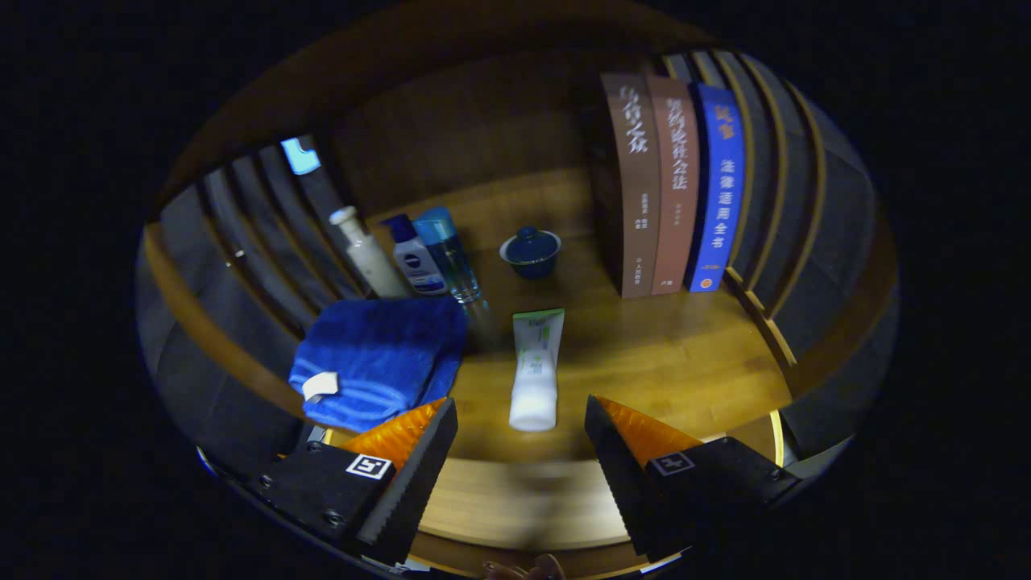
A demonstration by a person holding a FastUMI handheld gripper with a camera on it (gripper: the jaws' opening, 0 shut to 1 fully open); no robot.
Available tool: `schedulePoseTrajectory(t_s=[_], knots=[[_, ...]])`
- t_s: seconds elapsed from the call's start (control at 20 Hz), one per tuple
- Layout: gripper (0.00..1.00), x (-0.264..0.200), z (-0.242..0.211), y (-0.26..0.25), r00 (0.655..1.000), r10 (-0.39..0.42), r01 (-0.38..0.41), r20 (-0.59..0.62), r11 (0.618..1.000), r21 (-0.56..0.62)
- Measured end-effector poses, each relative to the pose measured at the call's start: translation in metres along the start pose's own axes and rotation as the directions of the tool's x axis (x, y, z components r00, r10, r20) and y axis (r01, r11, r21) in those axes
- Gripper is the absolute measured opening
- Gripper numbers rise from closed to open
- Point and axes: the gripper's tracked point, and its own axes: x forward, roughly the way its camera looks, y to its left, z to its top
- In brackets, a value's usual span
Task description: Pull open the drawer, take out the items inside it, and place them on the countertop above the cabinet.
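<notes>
Between the spread tongs (520, 419), a tube (536, 370), seemingly untouched.

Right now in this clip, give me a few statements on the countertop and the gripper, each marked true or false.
1. The gripper is open and holds nothing. True.
2. The tube lies flat just ahead of the fingers, cap end nearest them. True.
3. The towel is red. False: it is blue, folded, beside the tube.
4. The three books lie stacked flat. False: they stand upright side by side.
5. The lidded cup sits beyond the tube, with the books to one side. True.
6. The bottles lie on the towel. False: they stand just behind it.
</notes>
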Motion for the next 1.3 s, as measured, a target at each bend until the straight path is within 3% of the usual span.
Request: schedulePoseTrajectory(t_s=[0.35, 0.6, 0.95, 1.3], knots=[[1.0, -0.108, -0.051, 0.023, 0.961, 0.05, -0.028, 0.273, 0.996, -0.084], [1.0, -0.149, -0.115, 0.017, 0.942, 0.04, -0.003, 0.332, 0.994, -0.109], [1.0, -0.136, -0.181, -0.008, 0.955, -0.036, 0.062, 0.296, 0.995, -0.081], [1.0, -0.094, -0.196, -0.012, 0.967, -0.078, 0.099, 0.243, 0.992, -0.075]])
